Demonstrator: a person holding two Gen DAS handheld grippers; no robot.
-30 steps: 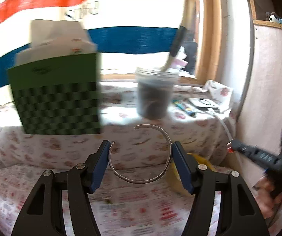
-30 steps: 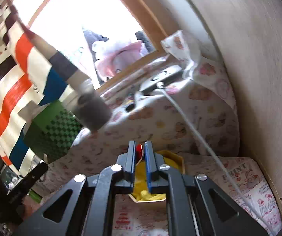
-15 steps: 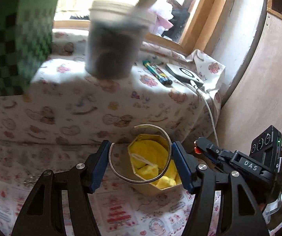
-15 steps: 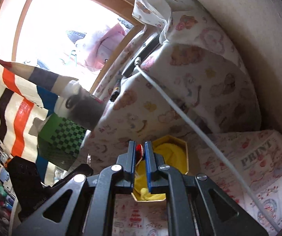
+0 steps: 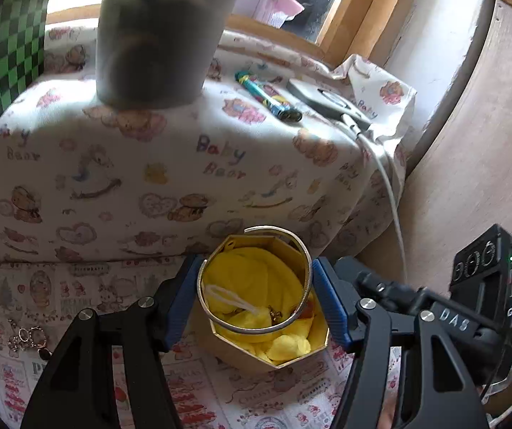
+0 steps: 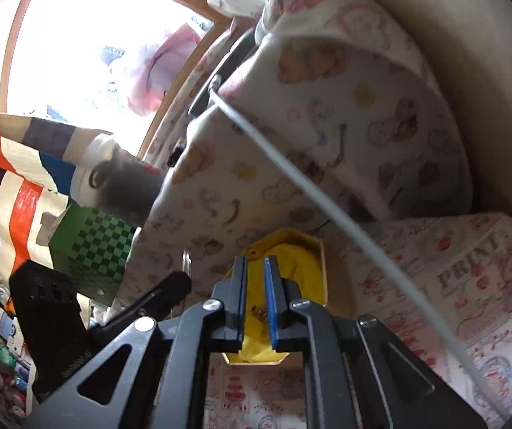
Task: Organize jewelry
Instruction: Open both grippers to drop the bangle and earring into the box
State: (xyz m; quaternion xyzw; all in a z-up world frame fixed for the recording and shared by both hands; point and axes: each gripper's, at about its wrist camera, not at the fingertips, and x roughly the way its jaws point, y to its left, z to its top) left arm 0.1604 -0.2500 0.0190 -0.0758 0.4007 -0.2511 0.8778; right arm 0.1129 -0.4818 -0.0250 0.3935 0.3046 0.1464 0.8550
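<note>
The left tongs point(image 5: 256, 286) clamp a silver bangle point(image 5: 254, 279) over the yellow-lined box point(image 5: 273, 354) (right tongs point(image 6: 256, 268) together).

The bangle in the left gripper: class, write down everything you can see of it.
The bangle is a thin, silvery open cuff that looks like metal, with a gap in its ring at the far left. It is held across its width between the blue pads of the left gripper, whose fingers press its sides. It hangs tilted just over the hexagonal box with its yellow cloth lining; whether it touches the box cannot be told.
</note>
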